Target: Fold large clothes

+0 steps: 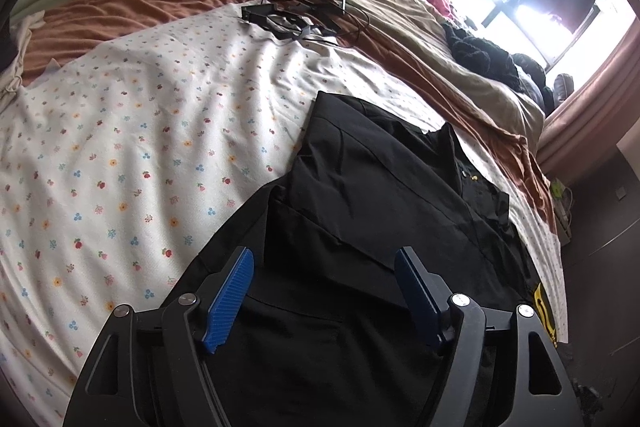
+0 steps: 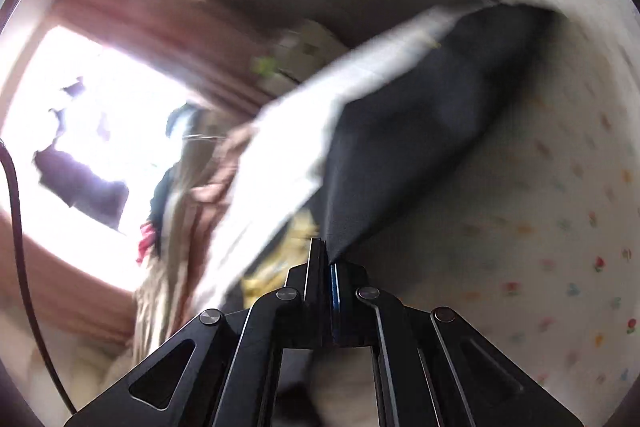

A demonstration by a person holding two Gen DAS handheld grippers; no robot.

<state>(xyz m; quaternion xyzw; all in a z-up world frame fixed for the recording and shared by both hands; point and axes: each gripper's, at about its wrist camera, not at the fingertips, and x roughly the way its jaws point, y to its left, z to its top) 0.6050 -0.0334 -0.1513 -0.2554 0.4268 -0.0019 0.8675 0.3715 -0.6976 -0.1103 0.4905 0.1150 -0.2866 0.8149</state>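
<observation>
On the floral-print bedsheet [image 1: 120, 131], the black fabric garment [image 1: 360, 187] is pinched by the right gripper [image 2: 326, 259]; the left gripper [image 1: 324, 267] is held apart, so the fold could be dragged askew.

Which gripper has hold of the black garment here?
The right gripper: its jaws are shut on a corner of the black garment. The left gripper stands open above it.

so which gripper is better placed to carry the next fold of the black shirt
Right. The right gripper is already shut on an edge of the black shirt, which stretches taut away from it. The left gripper is open above the shirt on the floral sheet, gripping nothing.
</observation>
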